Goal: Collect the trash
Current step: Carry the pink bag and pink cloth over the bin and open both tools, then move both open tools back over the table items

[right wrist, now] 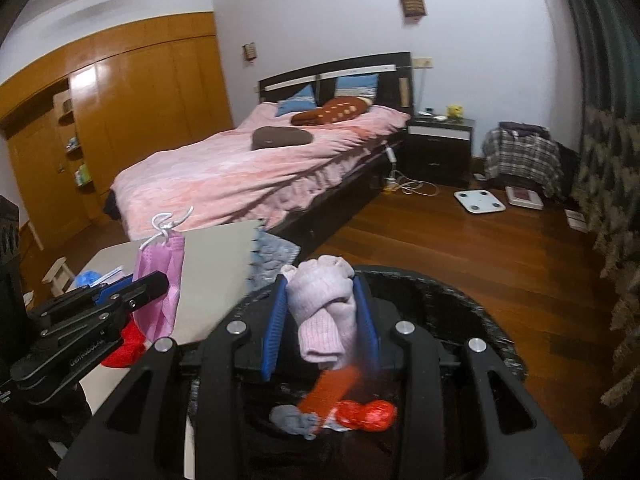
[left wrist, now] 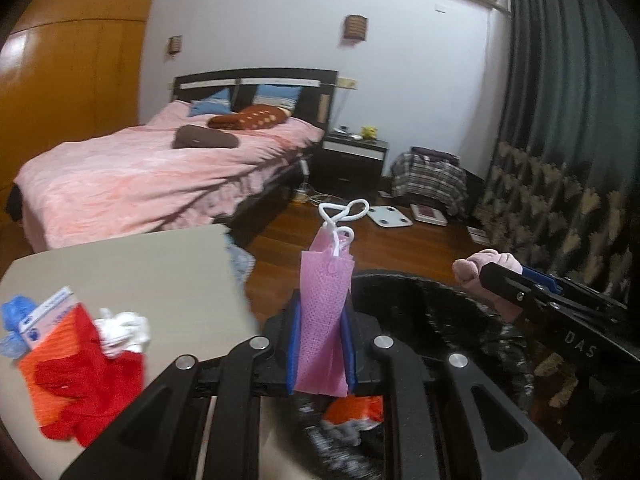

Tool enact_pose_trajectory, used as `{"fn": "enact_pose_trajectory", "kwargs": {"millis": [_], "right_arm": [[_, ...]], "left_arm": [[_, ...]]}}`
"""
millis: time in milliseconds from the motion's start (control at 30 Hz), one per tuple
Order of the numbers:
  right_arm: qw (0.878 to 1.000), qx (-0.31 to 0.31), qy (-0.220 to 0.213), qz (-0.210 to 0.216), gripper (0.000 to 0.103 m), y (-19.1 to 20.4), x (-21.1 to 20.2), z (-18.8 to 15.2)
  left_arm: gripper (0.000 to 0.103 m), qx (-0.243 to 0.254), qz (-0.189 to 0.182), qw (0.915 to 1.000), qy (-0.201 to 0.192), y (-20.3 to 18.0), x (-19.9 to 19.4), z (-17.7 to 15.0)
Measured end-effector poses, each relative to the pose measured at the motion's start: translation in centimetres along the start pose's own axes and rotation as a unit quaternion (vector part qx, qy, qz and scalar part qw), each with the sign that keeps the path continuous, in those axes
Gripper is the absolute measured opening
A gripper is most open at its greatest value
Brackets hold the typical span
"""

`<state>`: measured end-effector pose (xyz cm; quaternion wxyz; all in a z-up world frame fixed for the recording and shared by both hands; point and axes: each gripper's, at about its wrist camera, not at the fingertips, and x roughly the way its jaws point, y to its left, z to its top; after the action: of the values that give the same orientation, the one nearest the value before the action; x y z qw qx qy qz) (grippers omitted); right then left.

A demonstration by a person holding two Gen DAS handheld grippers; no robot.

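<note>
My left gripper (left wrist: 322, 344) is shut on a pink face mask (left wrist: 326, 308) with white ear loops and holds it upright over the near rim of a black trash bin (left wrist: 420, 304). The mask also shows in the right wrist view (right wrist: 160, 280). My right gripper (right wrist: 322, 316) is shut on a rolled pale pink sock (right wrist: 324, 312), held above the bin (right wrist: 440, 300). Below it an orange strip (right wrist: 332, 394) is blurred in mid-air above red and grey trash (right wrist: 364, 414) in the bin. In the left wrist view the sock (left wrist: 486, 266) shows at the right.
A beige table (left wrist: 132, 272) on the left carries red and orange cloth (left wrist: 80, 384), white crumpled paper (left wrist: 124, 330), a small box (left wrist: 48, 316) and blue plastic (left wrist: 16, 312). Behind are a pink bed (left wrist: 152, 176), a nightstand (left wrist: 352, 160), wooden floor (left wrist: 400, 240) and dark curtains (left wrist: 560, 120).
</note>
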<state>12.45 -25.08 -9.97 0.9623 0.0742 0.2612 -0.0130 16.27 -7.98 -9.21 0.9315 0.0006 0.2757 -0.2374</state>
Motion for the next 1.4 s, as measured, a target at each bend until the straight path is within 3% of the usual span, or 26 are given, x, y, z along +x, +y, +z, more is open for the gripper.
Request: {"fn": "enact_pose_trajectory", "kwargs": {"millis": [267,333,400,533,567,633,667,700,1000,1400], "right_arm": [[0.999,0.019,0.002,-0.035,0.035,-4.2,-0.3,-0.9],[0.999,0.024,0.001,-0.044,0.036,-4.9,-0.4,-1.0],[0.998,0.027,-0.001,-0.051,0.045,-5.4,-0.5,-1.1],[0.998,0.035,-0.010,-0.059,0.057,-6.1,-0.8,-1.1],[0.997,0.036,-0.013,-0.060,0.065,-6.0,-0.9,-1.1],[0.997,0.035,-0.019,-0.064,0.079,-5.8,-1.1,-1.1],[0.997,0.035,-0.022,-0.067,0.093,-5.6,-1.2,-1.0],[0.997,0.035,-0.026,-0.069,0.095,-5.4,-1.4,-1.0],[0.999,0.017,-0.011,-0.031,0.097,-1.8,-0.6,-0.5],[0.998,-0.027,0.016,0.046,0.097,8.2,3.3,0.1]], "left_arm": [[0.019,0.009,-0.041,0.9989,0.019,-3.3,3.1,0.2],[0.027,0.008,-0.049,0.9984,0.024,-3.7,3.7,0.2],[0.044,0.005,-0.055,0.9980,0.031,-3.7,4.1,0.0],[0.056,-0.001,-0.050,0.9982,0.033,-3.2,4.2,-0.2],[0.063,-0.003,-0.048,0.9983,0.033,-3.0,4.1,-0.2],[0.068,-0.003,-0.038,0.9989,0.028,-2.6,3.5,-0.4],[0.072,-0.002,-0.034,0.9991,0.026,-2.4,3.4,-0.4],[0.077,-0.001,-0.026,0.9994,0.023,-2.1,3.1,-0.4],[0.092,-0.014,0.054,0.9984,-0.006,3.5,-1.2,-0.9],[0.093,-0.048,0.165,0.9850,-0.021,13.0,-6.4,-2.9]]}}
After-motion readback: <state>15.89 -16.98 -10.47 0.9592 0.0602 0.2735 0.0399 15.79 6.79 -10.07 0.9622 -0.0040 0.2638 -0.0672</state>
